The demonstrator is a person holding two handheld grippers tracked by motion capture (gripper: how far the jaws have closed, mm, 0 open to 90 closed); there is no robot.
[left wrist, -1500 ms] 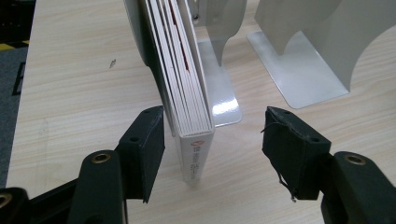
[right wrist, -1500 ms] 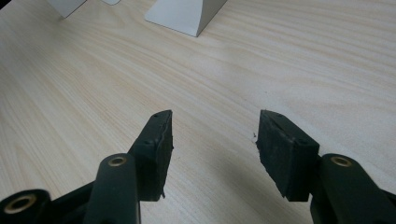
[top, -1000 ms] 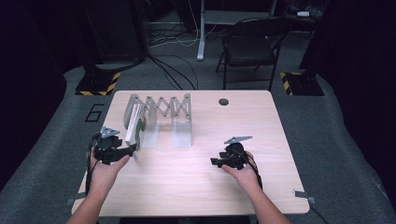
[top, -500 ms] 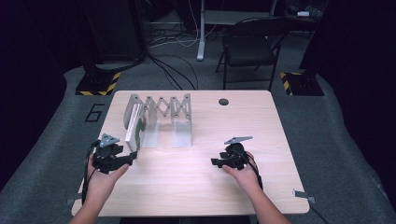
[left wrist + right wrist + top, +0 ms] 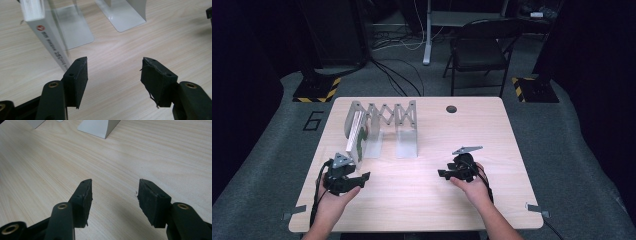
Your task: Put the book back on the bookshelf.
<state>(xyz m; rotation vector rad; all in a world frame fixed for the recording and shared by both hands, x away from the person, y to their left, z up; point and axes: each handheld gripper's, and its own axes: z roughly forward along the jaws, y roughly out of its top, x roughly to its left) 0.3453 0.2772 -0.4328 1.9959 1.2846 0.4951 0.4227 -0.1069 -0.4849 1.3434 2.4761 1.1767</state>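
Book (image 5: 357,132) stands upright in the rack's (image 5: 384,117) far-left slot, dividers propping it. Left tongs (image 5: 113,72) and right tongs (image 5: 114,193) half open, empty, over the desk (image 5: 412,195).

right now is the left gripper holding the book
No, in the left gripper view the left gripper has open jaws with only bare table between them, and the book stands apart in the rack.

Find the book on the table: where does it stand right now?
In the high view the book stands upright in the leftmost slot of the grey expanding rack, on the table's left side, just beyond the left tongs.
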